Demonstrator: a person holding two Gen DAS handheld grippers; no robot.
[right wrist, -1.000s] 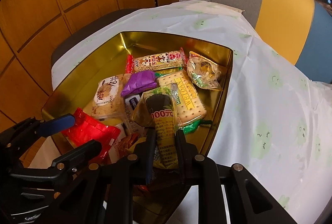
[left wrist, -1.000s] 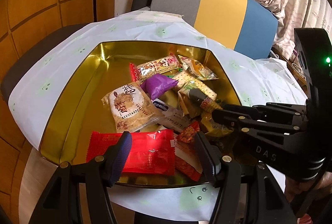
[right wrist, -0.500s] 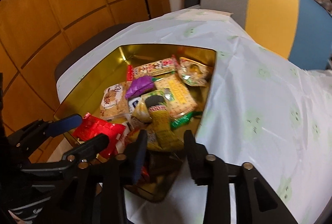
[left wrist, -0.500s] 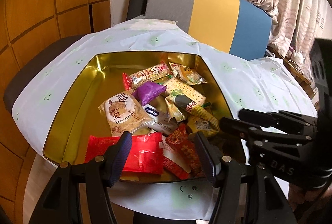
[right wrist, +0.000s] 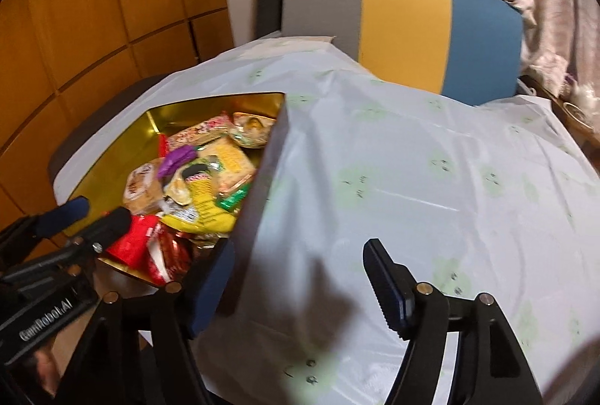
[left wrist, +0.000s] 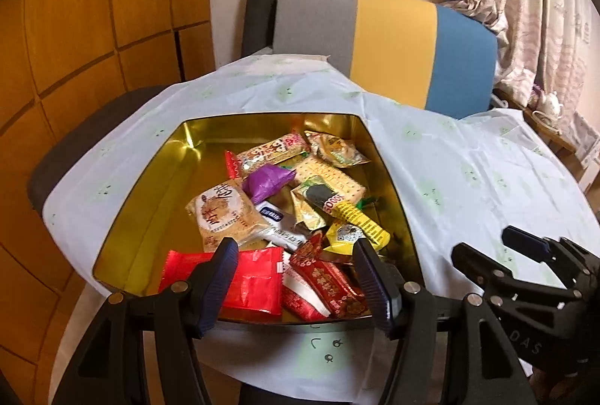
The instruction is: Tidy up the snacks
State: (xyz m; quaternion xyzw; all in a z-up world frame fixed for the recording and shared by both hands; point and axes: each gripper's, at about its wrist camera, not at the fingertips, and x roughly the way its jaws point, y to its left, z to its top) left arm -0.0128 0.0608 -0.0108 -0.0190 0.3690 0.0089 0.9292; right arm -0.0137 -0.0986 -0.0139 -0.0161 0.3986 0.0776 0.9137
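Left wrist view: the left gripper (left wrist: 296,277) hangs at the bottom centre of the frame with its fingers spread apart and nothing between them, poised over the near edge of the gold tin (left wrist: 150,187). The tin sits in the middle of the frame on a pale tablecloth (left wrist: 468,180), and every snack in sight lies inside it. Just beyond the fingertips are the red packet (left wrist: 255,281) and the dark red wrapper (left wrist: 326,277), both against the tin's near wall. Further up the frame lie the round cracker pack (left wrist: 225,213), the purple candy (left wrist: 268,180) and the yellow bar (left wrist: 348,210), whose long axis runs from upper left to lower right.

In the right wrist view the right gripper (right wrist: 300,277) is also open and empty, but it sits over bare cloth at the lower centre, with the tin off in the left half of the frame and its outer side wall just by the left finger. No loose snack shows on the cloth in either view.

So the left gripper is the nearer one to the snacks, which lie straight ahead of it and slightly below. My judgement is that the filling looks largely done; any further pick would fall most easily to the left side.
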